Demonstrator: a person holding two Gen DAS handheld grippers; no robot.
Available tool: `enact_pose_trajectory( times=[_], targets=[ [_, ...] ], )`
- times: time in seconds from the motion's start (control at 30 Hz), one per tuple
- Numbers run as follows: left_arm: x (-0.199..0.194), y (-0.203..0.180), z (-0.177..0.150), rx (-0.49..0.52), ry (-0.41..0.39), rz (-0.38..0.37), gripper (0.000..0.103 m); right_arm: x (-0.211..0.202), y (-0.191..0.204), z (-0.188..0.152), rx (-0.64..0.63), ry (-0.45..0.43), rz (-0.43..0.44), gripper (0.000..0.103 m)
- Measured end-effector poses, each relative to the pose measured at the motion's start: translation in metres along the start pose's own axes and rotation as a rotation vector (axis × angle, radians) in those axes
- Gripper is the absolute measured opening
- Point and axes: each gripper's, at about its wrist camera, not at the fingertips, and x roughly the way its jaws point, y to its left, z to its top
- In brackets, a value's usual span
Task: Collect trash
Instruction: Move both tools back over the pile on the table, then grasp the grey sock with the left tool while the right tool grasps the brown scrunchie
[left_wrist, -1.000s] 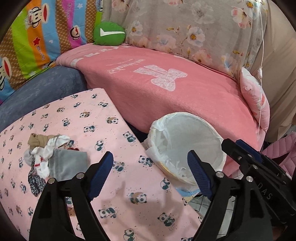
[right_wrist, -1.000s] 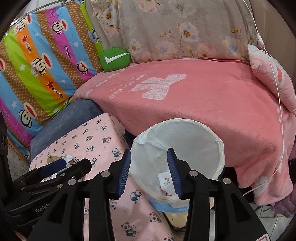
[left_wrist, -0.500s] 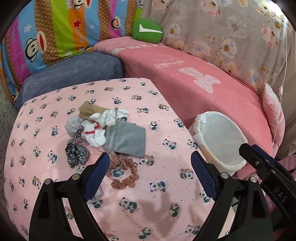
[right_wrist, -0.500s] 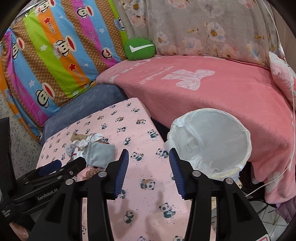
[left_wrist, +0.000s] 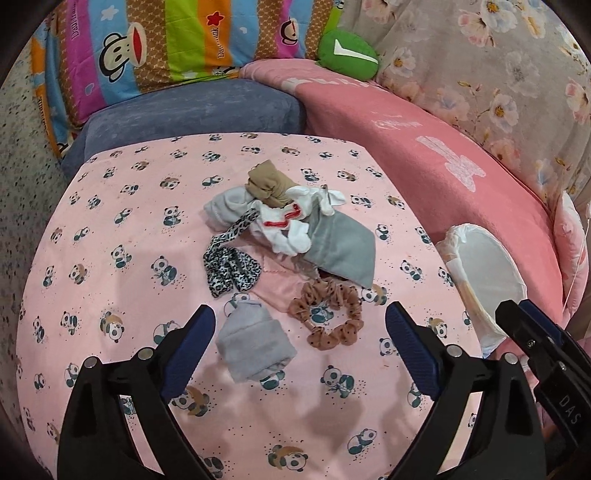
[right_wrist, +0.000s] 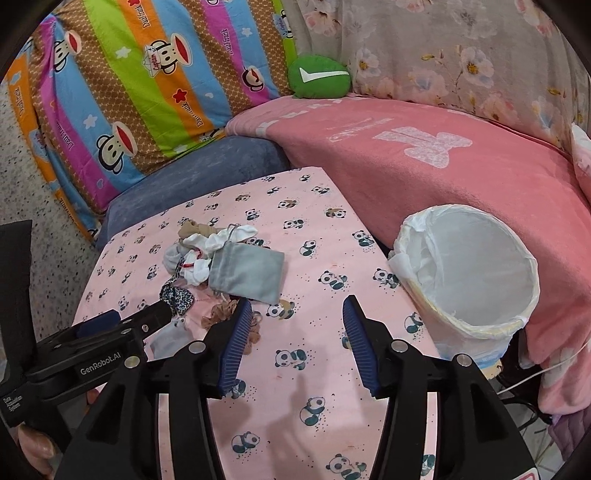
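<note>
A heap of small cloth items lies on the panda-print table (left_wrist: 110, 229): a grey pouch (left_wrist: 341, 251), white socks (left_wrist: 288, 225), a tan roll (left_wrist: 267, 184), a leopard-print band (left_wrist: 231, 267), a brown scrunchie (left_wrist: 327, 314) and a grey folded sock (left_wrist: 253, 341). My left gripper (left_wrist: 299, 347) is open and empty just above the grey sock and scrunchie. My right gripper (right_wrist: 297, 339) is open and empty over the table, right of the heap (right_wrist: 225, 266). The white-lined bin (right_wrist: 469, 273) stands off the table's right edge; it also shows in the left wrist view (left_wrist: 484, 280).
A sofa with a pink blanket (right_wrist: 443, 155) runs behind the table and bin. A blue cushion (left_wrist: 192, 107), a striped monkey-print blanket (right_wrist: 129, 81) and a green pillow (right_wrist: 319, 75) lie at the back. A white cable (right_wrist: 532, 376) hangs right of the bin.
Both grippers have swung left, away from the bin and over the table. The cloth heap has come into the middle of the left view. The right jaws have opened wider.
</note>
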Motion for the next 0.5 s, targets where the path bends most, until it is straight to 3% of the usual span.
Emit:
enact_pose_trajectory(
  times=[0.5],
  targets=[
    [0.042,0.041,-0.021,-0.112,0.165,-0.039,0.09,0.046,0.032,-0.01,-0.044,0.099,0.015,0.053]
  ],
)
